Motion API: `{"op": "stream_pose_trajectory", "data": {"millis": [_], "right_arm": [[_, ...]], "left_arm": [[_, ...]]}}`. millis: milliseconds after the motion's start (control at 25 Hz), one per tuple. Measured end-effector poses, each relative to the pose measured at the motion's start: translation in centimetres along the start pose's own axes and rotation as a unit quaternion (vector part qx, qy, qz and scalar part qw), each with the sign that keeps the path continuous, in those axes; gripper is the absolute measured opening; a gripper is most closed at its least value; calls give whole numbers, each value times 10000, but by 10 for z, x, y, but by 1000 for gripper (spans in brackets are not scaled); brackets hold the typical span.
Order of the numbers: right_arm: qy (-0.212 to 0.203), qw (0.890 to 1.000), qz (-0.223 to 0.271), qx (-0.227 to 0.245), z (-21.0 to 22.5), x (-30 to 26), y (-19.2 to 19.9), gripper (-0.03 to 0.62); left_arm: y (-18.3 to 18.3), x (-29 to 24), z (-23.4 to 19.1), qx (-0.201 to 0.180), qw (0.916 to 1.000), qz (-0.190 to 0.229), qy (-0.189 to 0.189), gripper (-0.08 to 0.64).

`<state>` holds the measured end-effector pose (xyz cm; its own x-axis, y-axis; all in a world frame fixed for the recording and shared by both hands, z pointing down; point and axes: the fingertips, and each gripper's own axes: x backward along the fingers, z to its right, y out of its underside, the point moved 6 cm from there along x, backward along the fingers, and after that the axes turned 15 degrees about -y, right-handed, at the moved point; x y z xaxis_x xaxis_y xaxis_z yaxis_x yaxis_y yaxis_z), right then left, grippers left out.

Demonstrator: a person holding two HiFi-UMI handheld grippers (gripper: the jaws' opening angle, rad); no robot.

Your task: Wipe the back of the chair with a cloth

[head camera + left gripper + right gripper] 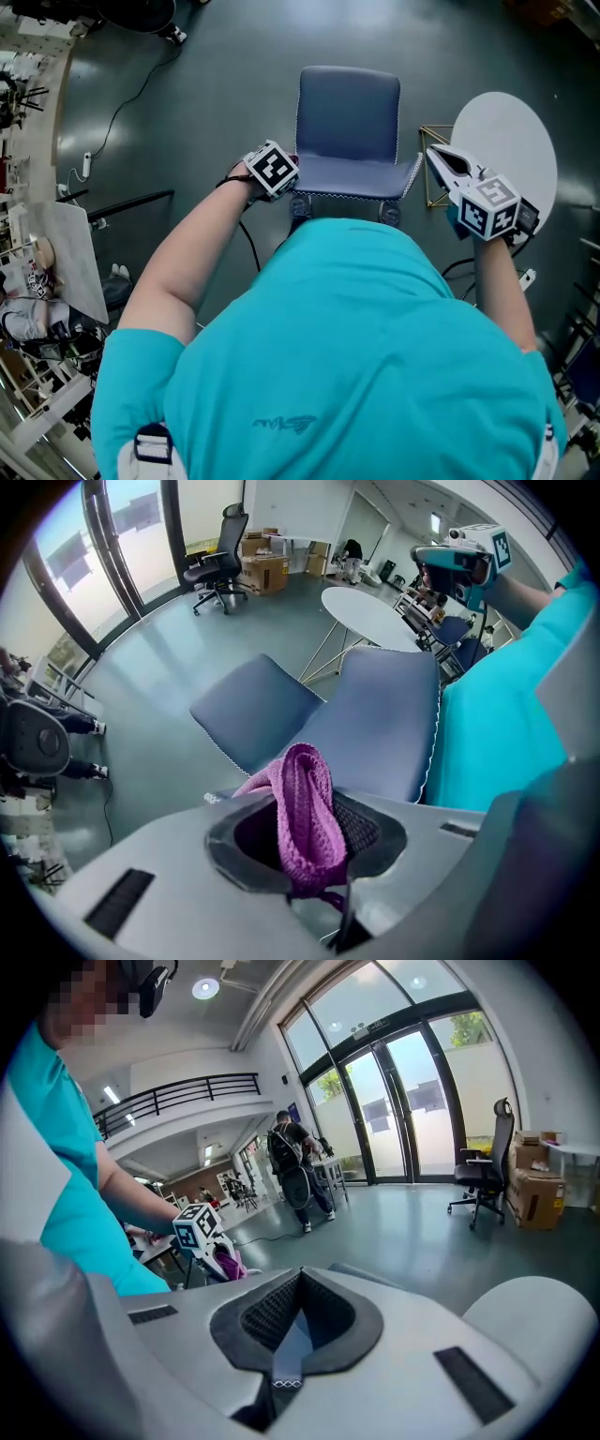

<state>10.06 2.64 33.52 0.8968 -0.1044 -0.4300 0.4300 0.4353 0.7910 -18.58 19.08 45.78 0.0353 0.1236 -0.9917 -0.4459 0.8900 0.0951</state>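
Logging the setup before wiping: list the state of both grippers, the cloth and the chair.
left gripper: shut on the purple knitted cloth.
purple knitted cloth: bunched up, gripped.
right gripper: shut, empty, raised over the round table's edge.
chair: upright, nothing on its seat.

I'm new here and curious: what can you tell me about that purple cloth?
The purple cloth is a knitted, ribbed fabric, folded into a loop standing up between the shut jaws of the left gripper. A tail trails off to the side. It hangs by the blue chair's back; contact is unclear.
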Motion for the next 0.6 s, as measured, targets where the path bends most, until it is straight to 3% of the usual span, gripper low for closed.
{"op": "stream_pose_trajectory", "data": {"millis": [600], "right_arm": [[-88,9999,-68,-82,5,-8,8,-2]], "left_arm": [[-22,3,22,115,9997,-209,75,107]]}}
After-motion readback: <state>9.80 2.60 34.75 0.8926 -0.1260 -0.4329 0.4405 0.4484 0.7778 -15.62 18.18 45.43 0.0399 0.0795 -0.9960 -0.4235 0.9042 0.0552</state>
